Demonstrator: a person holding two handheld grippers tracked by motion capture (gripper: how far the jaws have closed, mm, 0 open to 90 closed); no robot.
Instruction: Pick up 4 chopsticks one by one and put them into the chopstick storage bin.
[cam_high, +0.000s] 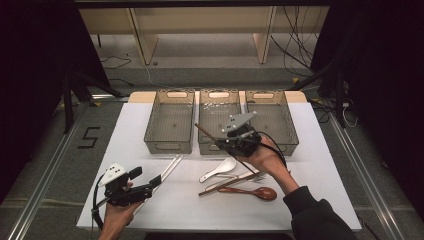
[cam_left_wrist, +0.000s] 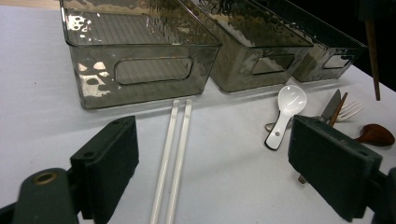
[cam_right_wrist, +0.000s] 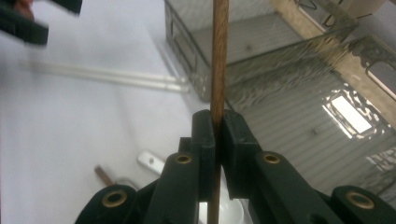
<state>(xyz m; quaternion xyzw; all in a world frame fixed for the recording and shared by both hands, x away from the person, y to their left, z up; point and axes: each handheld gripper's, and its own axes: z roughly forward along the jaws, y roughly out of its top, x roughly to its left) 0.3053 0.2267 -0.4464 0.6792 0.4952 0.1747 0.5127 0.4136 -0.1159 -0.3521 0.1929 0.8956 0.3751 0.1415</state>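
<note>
Three bins: we see three smoky plastic bins (cam_high: 169, 125) side by side at the far edge of the white table (cam_high: 310, 165), handles toward us, set up as sorting slots for the cutlery.
Right gripper: our right gripper (cam_right_wrist: 217, 123) is clamped tight on a brown wooden chopstick (cam_right_wrist: 218, 56), gripped partway along so it stays straight between the pads.
Chopstick's place: in the high view it hangs off the table, slanting over the front rim of the middle bin (cam_high: 217, 122), probably its destination.
Left gripper: our left gripper (cam_left_wrist: 212, 158) rests low at the near left with jaws wide apart and nothing in them, lined up on the white chopsticks (cam_left_wrist: 175, 154), likely the next pick.
Waiting pile: a white ceramic spoon (cam_high: 220, 169), a second brown chopstick (cam_high: 220, 185), a fork (cam_left_wrist: 348, 110) and a brown wooden spoon (cam_high: 252, 192) lie near the right hand.
</note>
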